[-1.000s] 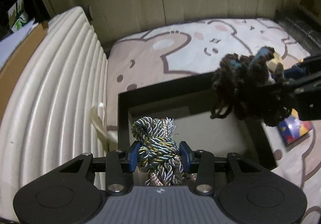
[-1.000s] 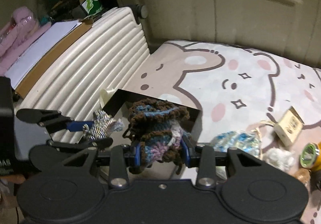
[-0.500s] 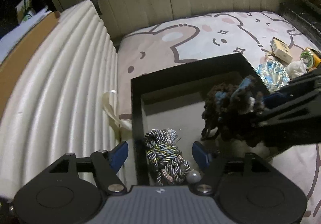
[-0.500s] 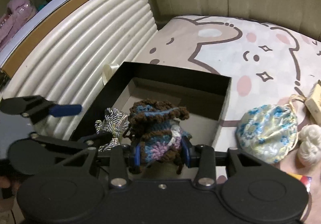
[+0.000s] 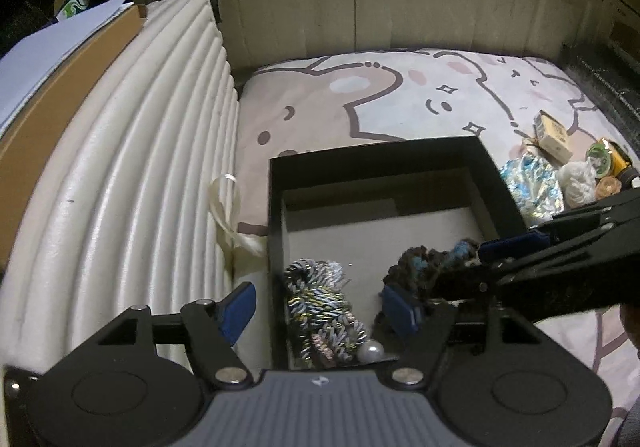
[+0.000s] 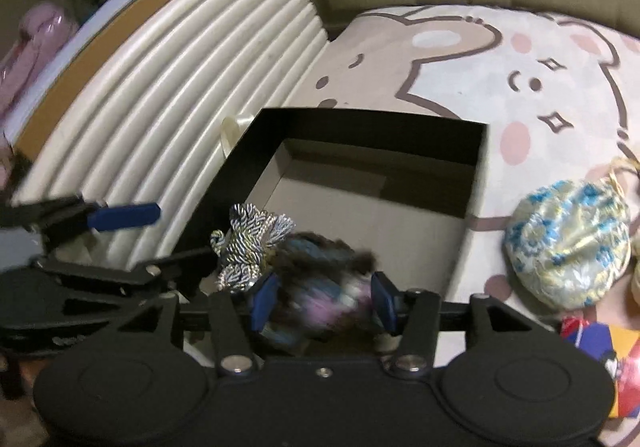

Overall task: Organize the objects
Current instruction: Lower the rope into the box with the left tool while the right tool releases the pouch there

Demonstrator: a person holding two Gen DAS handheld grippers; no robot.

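Black box (image 5: 276, 231) on cartoon-print bed cover (image 5: 400, 103), beside ribbed white case (image 5: 132, 183).
Braided cord bundle (image 5: 320, 303): inside box, near left wall, released.
Crochet pouch (image 6: 320, 287): low in box, blurred, between opening jaws.
Left hand-held gripper (image 5: 320, 311): jaws apart, holding nothing.
Right hand-held gripper (image 6: 320, 297): opening, pads just clear of pouch.
Floral pouch (image 6: 568, 243): on cover, right of box.

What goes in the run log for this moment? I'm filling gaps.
left gripper: open above twisted cord bundle in black box | right gripper: jaws opening around brown-blue crochet pouch
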